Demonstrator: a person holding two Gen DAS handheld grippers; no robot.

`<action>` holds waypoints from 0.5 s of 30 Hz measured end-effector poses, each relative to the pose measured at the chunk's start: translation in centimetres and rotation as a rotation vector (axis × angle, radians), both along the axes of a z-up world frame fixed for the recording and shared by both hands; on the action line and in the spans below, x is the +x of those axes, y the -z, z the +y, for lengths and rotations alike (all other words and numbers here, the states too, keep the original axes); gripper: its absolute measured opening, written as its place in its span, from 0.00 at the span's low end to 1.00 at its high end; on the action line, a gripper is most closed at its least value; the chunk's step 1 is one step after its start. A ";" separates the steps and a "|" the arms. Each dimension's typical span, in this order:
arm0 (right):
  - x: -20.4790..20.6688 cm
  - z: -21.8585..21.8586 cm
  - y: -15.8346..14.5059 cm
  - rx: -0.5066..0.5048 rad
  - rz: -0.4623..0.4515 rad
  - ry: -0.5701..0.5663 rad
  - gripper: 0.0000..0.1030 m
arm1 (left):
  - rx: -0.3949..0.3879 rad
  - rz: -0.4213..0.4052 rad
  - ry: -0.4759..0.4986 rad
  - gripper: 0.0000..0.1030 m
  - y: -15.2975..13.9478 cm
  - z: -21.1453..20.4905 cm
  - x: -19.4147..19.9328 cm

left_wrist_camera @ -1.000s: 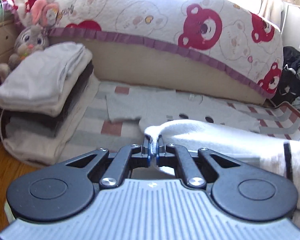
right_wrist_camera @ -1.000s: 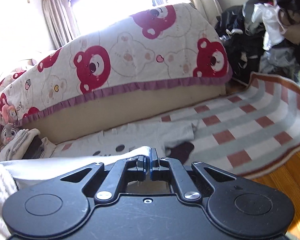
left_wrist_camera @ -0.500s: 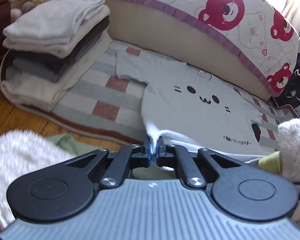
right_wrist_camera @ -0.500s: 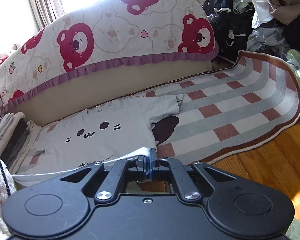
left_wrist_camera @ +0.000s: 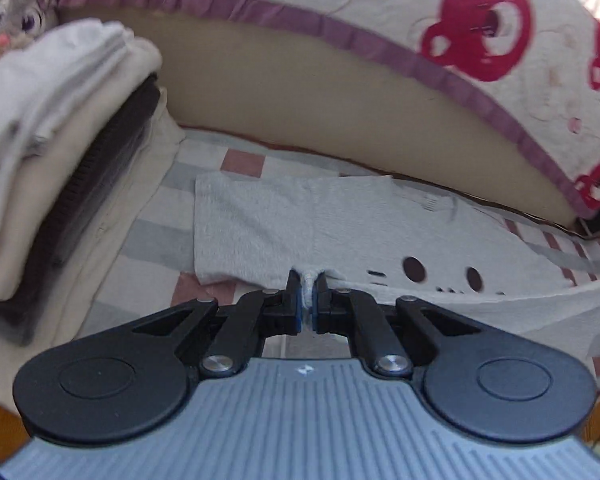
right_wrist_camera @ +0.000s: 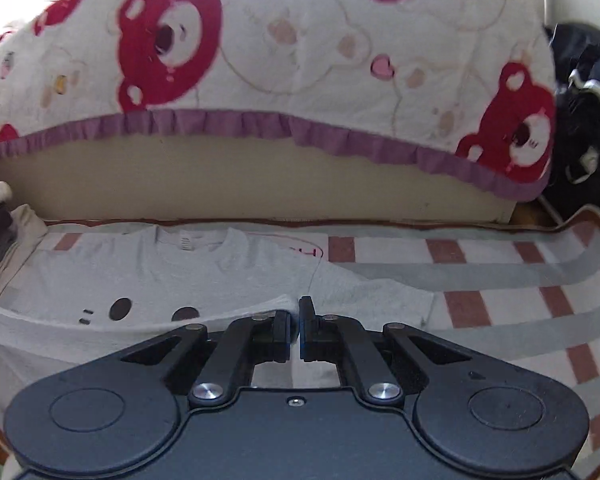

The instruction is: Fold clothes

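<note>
A light grey T-shirt (left_wrist_camera: 300, 220) with a black cat-face print lies front up on the striped rug, collar toward the bed. My left gripper (left_wrist_camera: 308, 292) is shut on the shirt's bottom hem, which is bunched between the blue pads, near the left sleeve. My right gripper (right_wrist_camera: 296, 316) is shut on the other end of that hem (right_wrist_camera: 228, 314), by the right sleeve (right_wrist_camera: 372, 292). The hem hangs as a raised band over the lower part of the print, and the shirt (right_wrist_camera: 172, 264) is doubling over itself.
A stack of folded clothes (left_wrist_camera: 56, 152) sits at the left on the rug (right_wrist_camera: 520, 280), with a plush rabbit (left_wrist_camera: 16, 16) behind it. The bed with its bear-print cover (right_wrist_camera: 300, 52) runs along the far edge. Dark clothes (right_wrist_camera: 588, 120) are piled at the far right.
Both grippers have swept forward toward the bed, carrying the hem up over the shirt's body. The print, fully in view half a second ago, is now partly covered by the raised hem.
</note>
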State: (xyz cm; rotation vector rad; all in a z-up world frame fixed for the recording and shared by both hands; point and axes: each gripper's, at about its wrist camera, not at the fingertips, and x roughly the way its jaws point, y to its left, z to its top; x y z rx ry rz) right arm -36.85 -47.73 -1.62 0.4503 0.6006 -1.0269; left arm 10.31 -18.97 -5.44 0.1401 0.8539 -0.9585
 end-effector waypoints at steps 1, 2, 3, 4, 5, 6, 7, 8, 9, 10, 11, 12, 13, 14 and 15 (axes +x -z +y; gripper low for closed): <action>0.5 -1.5 0.4 0.027 0.001 0.011 0.03 | 0.007 0.012 -0.006 0.04 0.6 -1.0 0.8; 1.0 -2.9 0.8 0.052 0.004 0.018 0.03 | 0.011 0.020 -0.006 0.04 1.0 -1.9 1.5; 1.6 -4.3 1.1 0.070 0.012 0.025 0.03 | 0.010 0.031 -0.007 0.04 1.3 -2.7 2.3; 2.2 -5.6 1.4 0.083 0.021 0.031 0.03 | 0.007 0.044 -0.005 0.04 1.6 -3.7 3.1; 2.7 -6.9 1.6 0.101 0.030 0.039 0.03 | 0.004 0.057 -0.004 0.04 2.0 -4.6 3.9; 3.3 -8.2 1.8 0.118 0.039 0.048 0.03 | 0.003 0.067 -0.002 0.04 2.3 -5.6 4.7; 3.8 -9.3 1.9 0.129 0.044 0.059 0.03 | 0.008 0.068 0.003 0.04 2.6 -6.7 5.3; 4.2 -10.2 2.1 0.135 0.048 0.068 0.03 | 0.014 0.066 0.009 0.04 2.8 -7.8 5.9; 4.7 -11.2 2.2 0.141 0.053 0.076 0.03 | 0.021 0.058 0.017 0.04 3.1 -8.8 6.5; 5.2 -12.1 2.4 0.147 0.057 0.084 0.03 | 0.027 0.050 0.022 0.04 3.3 -9.8 6.9; 5.5 -12.9 2.7 0.151 0.058 0.087 0.03 | 0.032 0.055 0.024 0.04 3.5 -10.5 7.5; 6.0 -13.7 3.1 0.158 0.069 0.085 0.03 | 0.036 0.059 0.025 0.04 3.8 -11.3 8.0; 6.4 -14.4 3.5 0.164 0.079 0.082 0.03 | 0.040 0.063 0.027 0.04 4.0 -12.1 8.5; 6.7 -15.0 3.8 0.167 0.092 0.079 0.03 | 0.045 0.067 0.029 0.04 4.3 -12.8 9.1; 7.0 -15.6 4.1 0.170 0.104 0.077 0.03 | 0.048 0.073 0.032 0.04 4.6 -13.5 9.6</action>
